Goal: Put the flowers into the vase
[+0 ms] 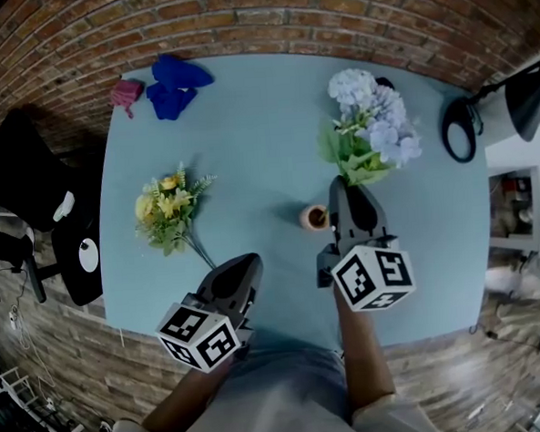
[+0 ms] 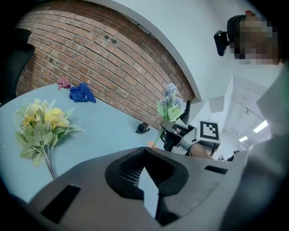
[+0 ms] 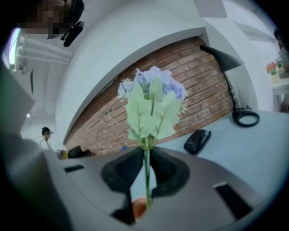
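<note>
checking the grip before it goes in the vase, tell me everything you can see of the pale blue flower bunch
The pale blue artificial flower bunch has rounded clusters of lilac-blue petals above broad light green leaves, fabric-like, on one thin green stem. It stands roughly upright, with the right tongs shut on the stem just below the leaves. The stem's lower end is at the mouth of the small orange vase on the light blue table; whether it is inside cannot be told.
</note>
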{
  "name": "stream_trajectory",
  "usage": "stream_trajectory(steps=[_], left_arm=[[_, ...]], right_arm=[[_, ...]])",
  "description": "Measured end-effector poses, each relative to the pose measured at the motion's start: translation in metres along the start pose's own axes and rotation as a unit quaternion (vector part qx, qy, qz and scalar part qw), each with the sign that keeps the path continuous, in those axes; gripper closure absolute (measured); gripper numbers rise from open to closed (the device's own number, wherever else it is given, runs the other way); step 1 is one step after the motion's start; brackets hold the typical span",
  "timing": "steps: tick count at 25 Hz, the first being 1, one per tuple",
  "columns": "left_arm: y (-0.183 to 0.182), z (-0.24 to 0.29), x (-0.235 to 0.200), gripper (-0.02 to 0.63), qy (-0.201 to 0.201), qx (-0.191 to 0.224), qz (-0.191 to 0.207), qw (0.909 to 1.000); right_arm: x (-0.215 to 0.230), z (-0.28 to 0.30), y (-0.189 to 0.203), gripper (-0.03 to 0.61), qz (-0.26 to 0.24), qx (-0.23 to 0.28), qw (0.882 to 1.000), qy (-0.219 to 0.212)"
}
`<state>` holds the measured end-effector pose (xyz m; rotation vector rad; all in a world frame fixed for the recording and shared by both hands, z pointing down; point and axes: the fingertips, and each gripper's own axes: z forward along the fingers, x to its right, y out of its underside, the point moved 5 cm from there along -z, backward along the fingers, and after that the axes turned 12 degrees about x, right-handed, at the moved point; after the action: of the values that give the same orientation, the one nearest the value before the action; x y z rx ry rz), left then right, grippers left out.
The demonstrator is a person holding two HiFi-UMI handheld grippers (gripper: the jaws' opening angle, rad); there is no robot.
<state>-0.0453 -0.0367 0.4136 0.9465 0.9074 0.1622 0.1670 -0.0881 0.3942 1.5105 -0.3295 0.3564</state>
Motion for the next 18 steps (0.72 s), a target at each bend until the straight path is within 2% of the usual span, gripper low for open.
stream_trajectory(steps=[11, 18], left_arm=[[-0.0002, -0.0009, 0.0042, 0.597, 0.002, 0.004, -0.003, 1.0], [0.0004, 0.0015, 0.0089, 0.597, 0.002, 0.004, -0.004, 1.0]], right_arm=[[-0.0044, -0.0032, 0.0058, 0.52, -0.016, -0.025, 1.0, -0.004], [-0.0041, -0.0068, 0.0086, 0.487, -0.01, -0.039, 0.999, -0.013]])
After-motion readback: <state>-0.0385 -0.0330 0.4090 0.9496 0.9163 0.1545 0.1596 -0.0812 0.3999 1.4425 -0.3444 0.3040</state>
